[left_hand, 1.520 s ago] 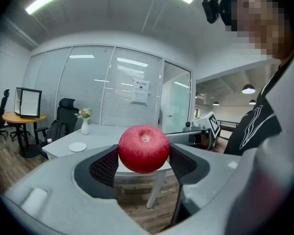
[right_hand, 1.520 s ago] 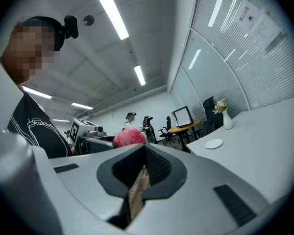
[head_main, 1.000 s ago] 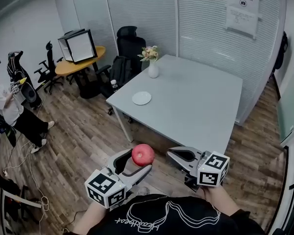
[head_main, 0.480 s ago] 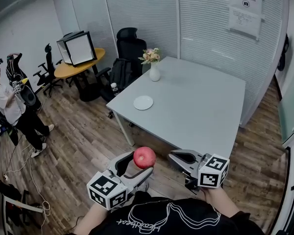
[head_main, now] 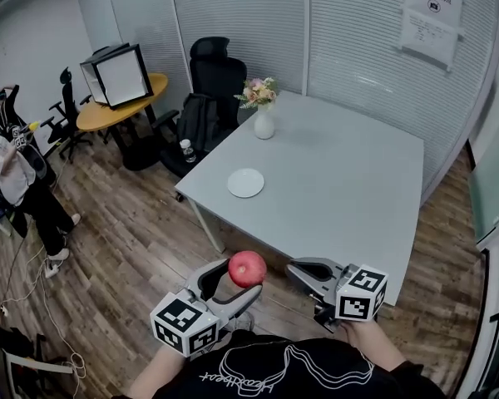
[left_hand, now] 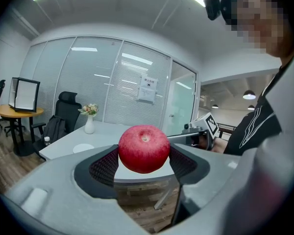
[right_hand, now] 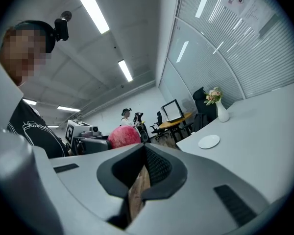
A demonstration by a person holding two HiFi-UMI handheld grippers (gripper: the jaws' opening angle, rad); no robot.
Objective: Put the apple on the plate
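A red apple (head_main: 247,268) (left_hand: 143,148) is clamped between the jaws of my left gripper (head_main: 233,281), held in the air above the wooden floor, short of the table's near edge. From the right gripper view the apple (right_hand: 124,136) shows off to the left. A small white plate (head_main: 245,182) (right_hand: 208,141) (left_hand: 83,148) lies on the grey table (head_main: 333,181) near its left edge, well ahead of both grippers. My right gripper (head_main: 303,270) hangs beside the left one, its jaws shut with nothing between them.
A white vase of flowers (head_main: 263,110) stands at the table's far left corner. Beyond it are a black office chair (head_main: 214,77), a round yellow table (head_main: 121,106) with a light box, and a person (head_main: 8,177) standing at the far left. A glass wall runs behind.
The view has moved slightly nearer the table, which now sits lower and closer in the head view. The left gripper still carries the apple; the right gripper keeps its place.
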